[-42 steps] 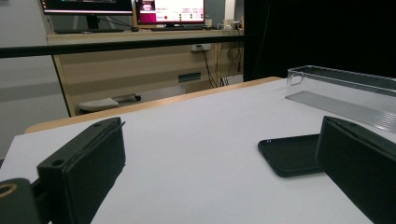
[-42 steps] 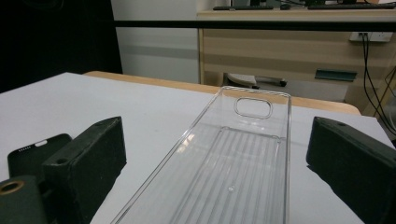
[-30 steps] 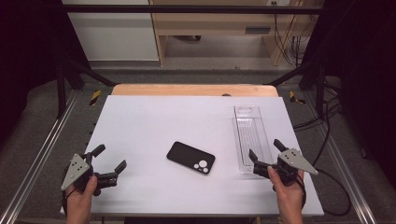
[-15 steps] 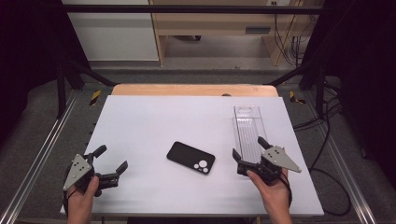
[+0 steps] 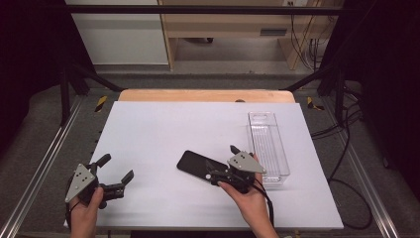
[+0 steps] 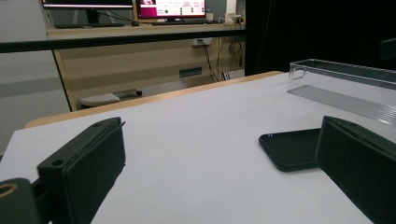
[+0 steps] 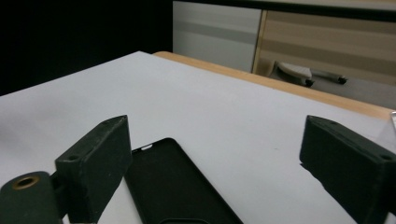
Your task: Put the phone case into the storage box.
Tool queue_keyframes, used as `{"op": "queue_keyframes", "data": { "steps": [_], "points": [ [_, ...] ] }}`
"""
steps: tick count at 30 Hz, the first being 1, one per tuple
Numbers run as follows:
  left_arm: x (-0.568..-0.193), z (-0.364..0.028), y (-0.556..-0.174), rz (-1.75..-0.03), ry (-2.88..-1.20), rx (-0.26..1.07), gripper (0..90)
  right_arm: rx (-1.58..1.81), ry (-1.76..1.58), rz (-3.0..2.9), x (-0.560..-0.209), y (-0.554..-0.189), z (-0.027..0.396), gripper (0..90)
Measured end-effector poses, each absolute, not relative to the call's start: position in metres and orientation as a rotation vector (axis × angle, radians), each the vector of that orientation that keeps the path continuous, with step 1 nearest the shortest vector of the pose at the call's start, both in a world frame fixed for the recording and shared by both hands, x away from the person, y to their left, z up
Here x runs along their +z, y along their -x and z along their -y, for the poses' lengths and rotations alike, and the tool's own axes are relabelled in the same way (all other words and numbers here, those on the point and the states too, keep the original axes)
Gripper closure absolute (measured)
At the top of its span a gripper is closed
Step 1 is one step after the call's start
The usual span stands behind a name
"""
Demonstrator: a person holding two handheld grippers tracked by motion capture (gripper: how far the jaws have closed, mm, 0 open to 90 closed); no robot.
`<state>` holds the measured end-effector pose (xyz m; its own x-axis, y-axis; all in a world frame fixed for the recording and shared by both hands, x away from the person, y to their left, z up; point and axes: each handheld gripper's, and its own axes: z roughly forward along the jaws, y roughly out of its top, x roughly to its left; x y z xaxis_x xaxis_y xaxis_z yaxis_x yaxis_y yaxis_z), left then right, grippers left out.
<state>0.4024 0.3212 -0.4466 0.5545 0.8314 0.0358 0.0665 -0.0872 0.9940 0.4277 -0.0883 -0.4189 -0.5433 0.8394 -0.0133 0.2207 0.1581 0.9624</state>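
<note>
Reaching for the flat black phone case (image 5: pixel 198 165)

Right gripper (image 5: pixel 221 163) hovers released at the case's near end, jaws just narrowing, nothing pinched yet; next, straddle and clench. Left gripper (image 5: pixel 118 173) idles, released.

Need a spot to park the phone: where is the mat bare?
Bare: the mat's left and far stretch, between left gripper, phone and far edge. Crowded: near right, where right gripper straddles the phone beside the clear tray.
</note>
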Motion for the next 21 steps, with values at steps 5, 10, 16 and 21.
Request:
{"op": "queue_keyframes", "data": {
  "steps": [5, 10, 16, 21],
  "points": [
    [-0.446, -0.318, -0.403, -0.789, -1.549, 0.764, 1.6, 1.369, -0.992, -1.946, -0.421, -0.437, 0.078, 18.4],
    [-0.445, -0.319, -0.401, -0.792, -1.546, 0.771, 1.6, 1.300, -0.989, -2.077, -0.435, -0.438, 0.074, 34.3],
    [-0.445, -0.319, -0.401, -0.787, -1.552, 0.767, 1.6, 1.226, -1.026, -2.167, -0.452, -0.434, 0.080, 70.7],
    [-0.445, -0.315, -0.401, -0.774, -1.565, 0.763, 1.7, 1.180, -1.010, -2.231, -0.462, -0.435, 0.076, 85.2]
  ]
}}
